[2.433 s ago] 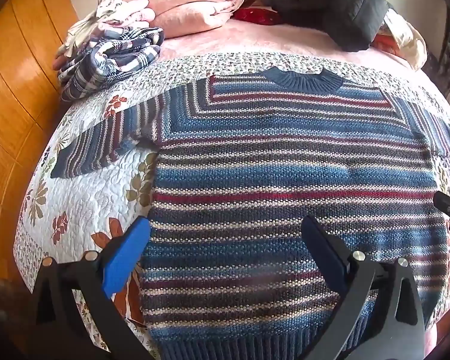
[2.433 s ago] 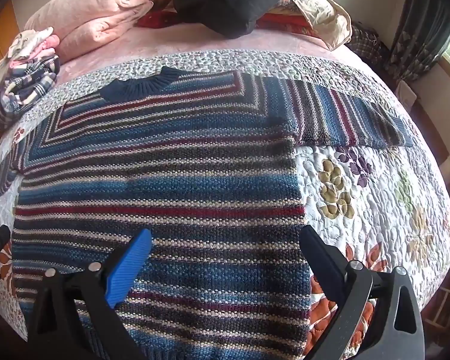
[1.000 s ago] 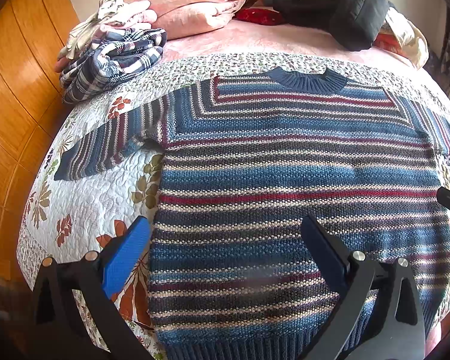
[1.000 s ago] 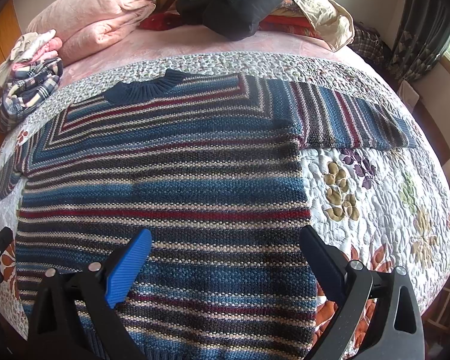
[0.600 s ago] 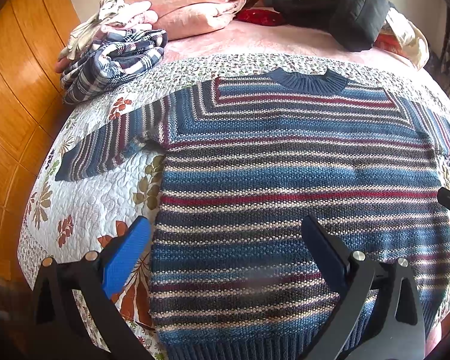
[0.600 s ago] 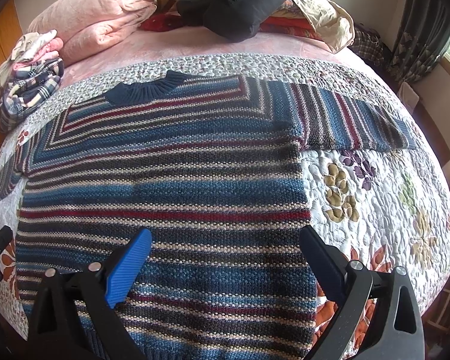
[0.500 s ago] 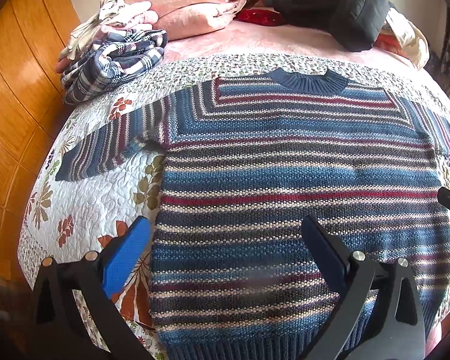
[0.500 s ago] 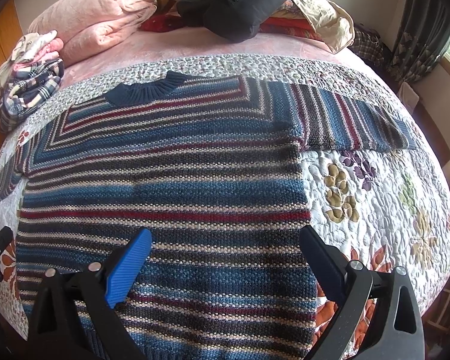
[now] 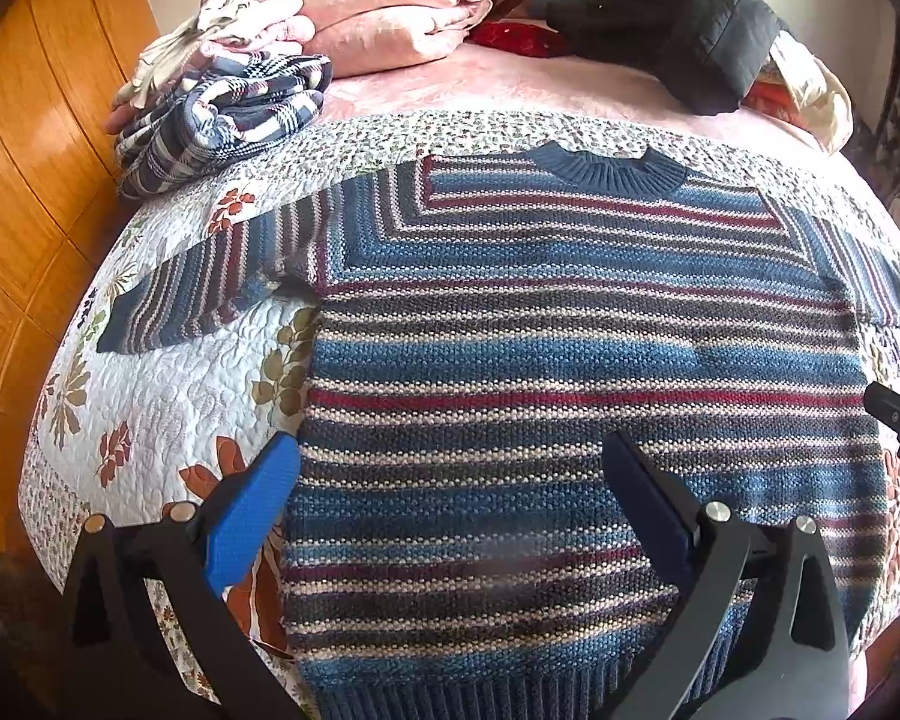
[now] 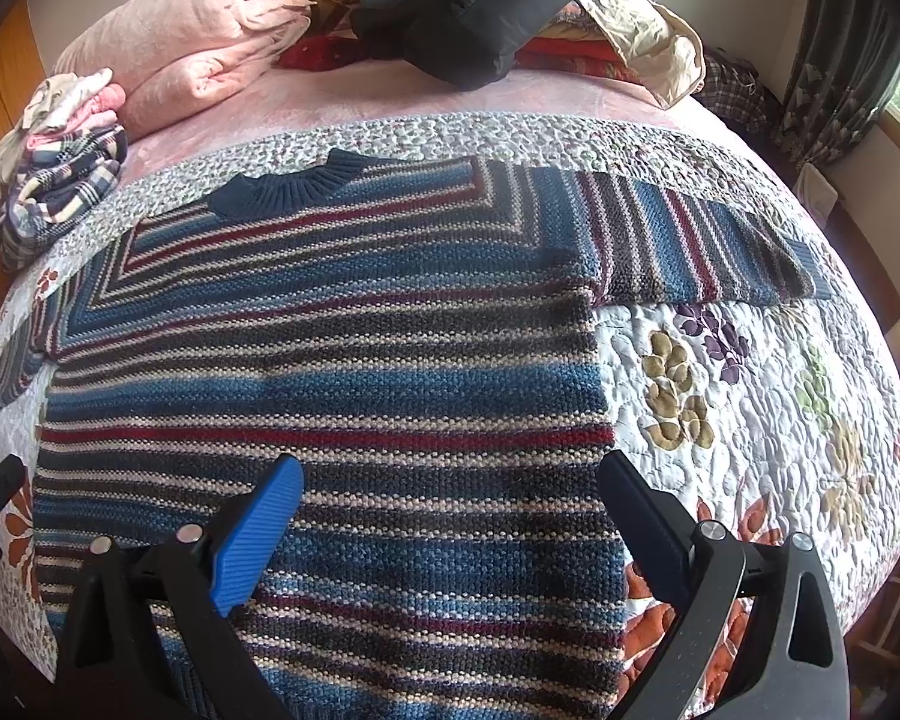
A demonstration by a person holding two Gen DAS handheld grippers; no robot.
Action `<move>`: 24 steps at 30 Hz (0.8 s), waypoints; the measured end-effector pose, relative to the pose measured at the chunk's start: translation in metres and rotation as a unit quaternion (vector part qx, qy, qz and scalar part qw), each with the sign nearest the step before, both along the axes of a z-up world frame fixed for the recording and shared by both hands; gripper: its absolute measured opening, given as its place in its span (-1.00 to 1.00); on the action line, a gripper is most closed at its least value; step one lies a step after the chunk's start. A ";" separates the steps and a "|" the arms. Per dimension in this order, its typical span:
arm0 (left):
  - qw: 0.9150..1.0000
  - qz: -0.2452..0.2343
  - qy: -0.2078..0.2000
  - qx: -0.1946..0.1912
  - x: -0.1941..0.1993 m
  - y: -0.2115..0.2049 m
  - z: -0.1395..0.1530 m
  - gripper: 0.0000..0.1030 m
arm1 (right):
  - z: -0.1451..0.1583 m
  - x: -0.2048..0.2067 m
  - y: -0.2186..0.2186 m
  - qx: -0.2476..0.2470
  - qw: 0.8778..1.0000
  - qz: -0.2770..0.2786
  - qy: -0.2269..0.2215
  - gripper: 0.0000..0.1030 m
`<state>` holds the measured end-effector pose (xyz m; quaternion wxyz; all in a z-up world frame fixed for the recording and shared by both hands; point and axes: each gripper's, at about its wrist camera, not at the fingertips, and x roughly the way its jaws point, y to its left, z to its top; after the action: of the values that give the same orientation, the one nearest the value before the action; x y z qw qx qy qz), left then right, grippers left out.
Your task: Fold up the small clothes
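**Both tongs held spread above a flat striped sweater**

The striped sweater [image 9: 570, 372] lies flat and face up on the floral quilt [image 9: 168, 396] that covers the bed, filling the centre of both frames. Its dark blue ribbed collar [image 9: 609, 165] points toward the top of the frame and its ribbed hem runs along the bottom edge of the left wrist view. Both sleeves stretch out sideways: 1 sleeve [image 9: 204, 294] reaches to the middle left of the left wrist frame, the other sleeve [image 10: 702, 246] to the upper right of the right wrist frame.

The left tongs [image 9: 450, 480] hover low over the lower part of the sweater, spread wide and pinching nothing. The blue finger [image 9: 252, 510] sits over the sweater's side edge at the lower left of the frame, and the dark finger [image 9: 648, 504] is over the knit body at the lower right.

The right tongs [image 10: 450, 501] are likewise spread wide with nothing between them. Their blue finger [image 10: 258, 540] is over the sweater body at the lower left, and their dark finger [image 10: 642, 522] is over the sweater's other side edge, where knit meets quilt.

Whether either pair touches the knit cannot be told.

At the upper left of both frames rest a folded plaid garment [image 9: 222, 120] and a pink blanket [image 9: 378, 6]; a black jacket [image 10: 486, 6] lies at the top.
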<state>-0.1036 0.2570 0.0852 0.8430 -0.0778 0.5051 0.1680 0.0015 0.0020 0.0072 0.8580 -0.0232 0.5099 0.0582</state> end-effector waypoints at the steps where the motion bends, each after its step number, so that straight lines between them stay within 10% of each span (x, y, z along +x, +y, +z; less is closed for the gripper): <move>1: 1.000 0.000 0.001 -0.002 0.003 -0.001 0.000 0.93 | 0.002 0.001 -0.004 0.011 1.000 0.005 -0.008 0.92; 6: 1.000 -0.018 -0.006 0.014 0.034 -0.013 0.007 0.93 | 0.011 0.036 -0.064 0.028 0.999 -0.029 -0.024 0.92; 17: 0.997 -0.061 -0.036 0.007 0.119 -0.067 0.017 0.94 | -0.018 0.187 -0.338 0.008 0.973 -0.229 0.015 0.92; 24: 0.998 -0.063 -0.014 -0.005 0.145 -0.082 -0.006 0.94 | -0.070 0.233 -0.408 0.038 0.961 -0.262 0.084 0.79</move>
<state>0.0411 0.1749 0.0792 0.8585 -0.0530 0.4979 0.1110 0.2349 -0.4057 -0.0623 0.7973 0.1491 0.5659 -0.1476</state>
